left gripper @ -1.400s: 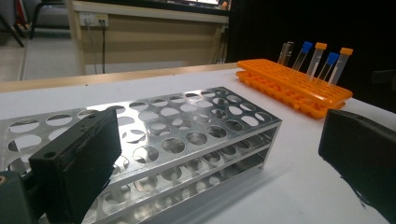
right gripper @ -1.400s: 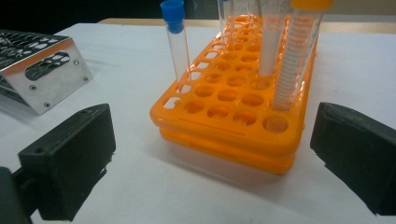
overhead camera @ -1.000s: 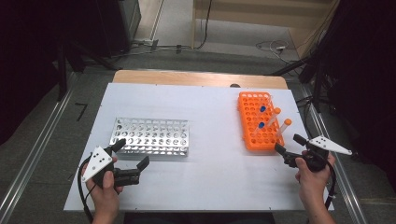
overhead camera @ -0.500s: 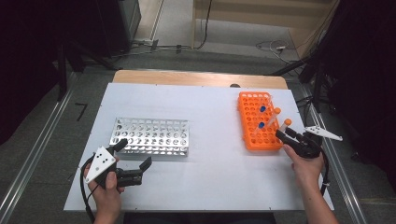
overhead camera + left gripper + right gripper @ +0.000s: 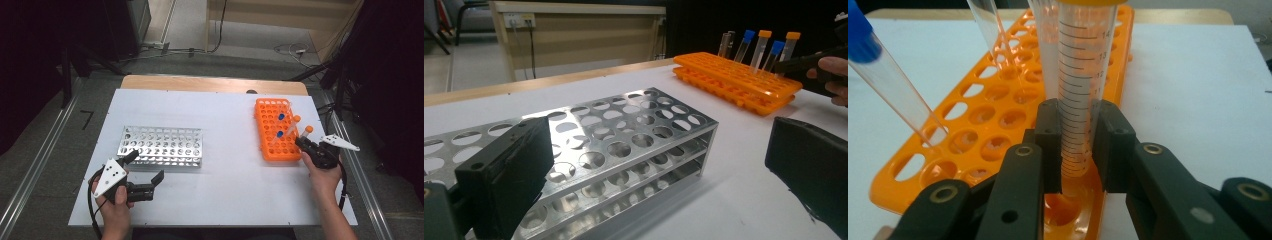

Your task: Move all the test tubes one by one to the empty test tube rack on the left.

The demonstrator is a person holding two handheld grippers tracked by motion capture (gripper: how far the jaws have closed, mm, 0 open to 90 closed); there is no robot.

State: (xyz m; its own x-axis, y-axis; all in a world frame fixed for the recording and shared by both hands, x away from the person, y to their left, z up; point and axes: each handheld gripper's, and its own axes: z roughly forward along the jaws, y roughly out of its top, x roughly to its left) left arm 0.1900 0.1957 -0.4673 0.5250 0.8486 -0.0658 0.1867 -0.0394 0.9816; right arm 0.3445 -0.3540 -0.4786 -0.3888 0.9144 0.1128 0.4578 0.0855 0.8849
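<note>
The right gripper (image 5: 1075, 145) has just been closing its jaws, and they now clamp a graduated orange-capped tube (image 5: 1079, 95) low on its clear body, the tube standing in a hole at the near right corner of the orange rack (image 5: 993, 125). Just beyond the jaws stand another clear tube and, off to their left, a leaning blue-capped tube (image 5: 888, 85); none blocks the grip. The held tube's cap is cut off at the top of the right gripper view, and its foot is hidden between the pads. A second ago this gripper stood clear of the rack with jaws spread. The left gripper (image 5: 145, 172) rests on the white surface (image 5: 225, 190), jaws wide and empty, just short of the metal rack (image 5: 624, 145), unmoved.
</note>
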